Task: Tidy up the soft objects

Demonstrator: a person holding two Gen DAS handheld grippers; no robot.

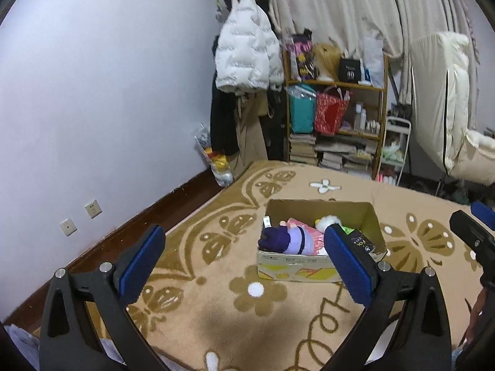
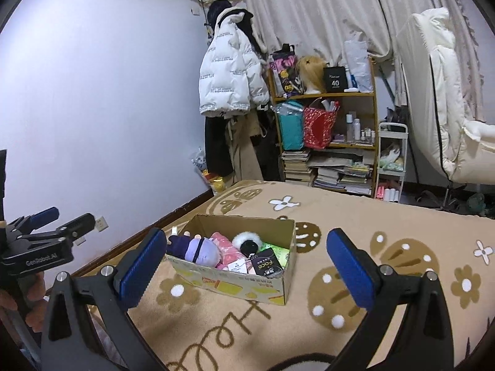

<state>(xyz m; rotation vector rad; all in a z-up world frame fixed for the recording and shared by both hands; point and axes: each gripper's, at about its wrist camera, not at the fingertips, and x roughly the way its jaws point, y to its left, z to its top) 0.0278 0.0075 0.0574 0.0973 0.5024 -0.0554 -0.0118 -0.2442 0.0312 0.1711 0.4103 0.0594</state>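
An open cardboard box (image 1: 368, 216) (image 2: 287, 273) stands on a tan flowered blanket (image 1: 216, 309) (image 2: 386, 225). Inside lie a purple plush doll (image 1: 287, 239) (image 2: 198, 250), a pink soft item (image 1: 312, 235) (image 2: 227, 252), a white-and-black fluffy pompom (image 1: 328, 221) (image 2: 247, 242) and a black "face" packet (image 1: 363, 242) (image 2: 266, 266). My left gripper (image 1: 247, 259) is open and empty, held above the blanket in front of the box. My right gripper (image 2: 247, 266) is open and empty, also short of the box. Each gripper shows at the edge of the other view, the right one (image 1: 476, 235) and the left one (image 2: 52, 225).
A wooden shelf (image 1: 337, 120) (image 2: 328, 136) with bags, books and bottles stands beyond the bed. A white puffer jacket (image 1: 247, 52) (image 2: 230, 74) hangs on a coat stand. A cream recliner chair (image 2: 445, 108) is at right. A lilac wall (image 1: 92, 108) runs along the left.
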